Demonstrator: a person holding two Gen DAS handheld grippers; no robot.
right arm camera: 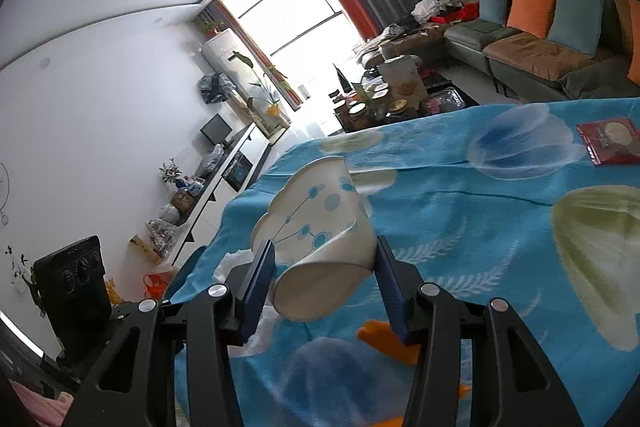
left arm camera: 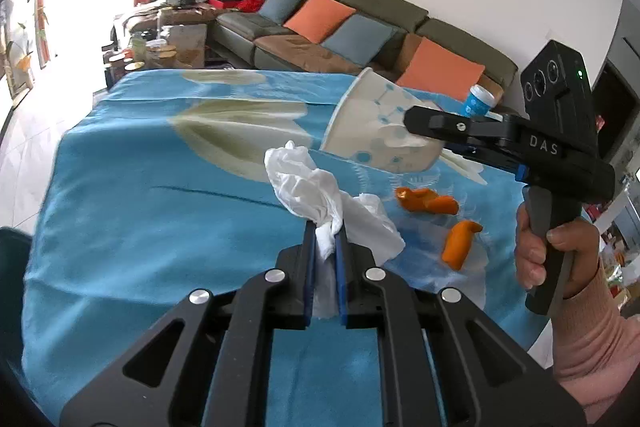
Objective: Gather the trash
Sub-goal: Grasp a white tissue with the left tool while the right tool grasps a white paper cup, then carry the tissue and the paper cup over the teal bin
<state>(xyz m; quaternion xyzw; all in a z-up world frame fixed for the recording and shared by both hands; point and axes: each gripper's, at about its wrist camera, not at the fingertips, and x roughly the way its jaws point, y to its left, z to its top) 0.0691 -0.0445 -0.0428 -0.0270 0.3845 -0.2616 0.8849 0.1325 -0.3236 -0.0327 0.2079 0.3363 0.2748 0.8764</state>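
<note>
Desk under blue floral cloth (left arm camera: 140, 227).
Item 1: crumpled white tissue (left arm camera: 308, 187), one wad, raised above the cloth near the desk's middle, clamped in the left claw (left arm camera: 326, 239), fingers drawn tight together on it.
Item 2: orange peel pieces (left arm camera: 426, 201), two, lying on the cloth right of the tissue, apart from each other.
Item 3: white paper cup with blue dot pattern (right arm camera: 316, 223), one, dented, tilted, off the cloth toward the right edge, gripped at its base by the right claw (right arm camera: 324, 267), fingers half apart, pads against its sides.
</note>
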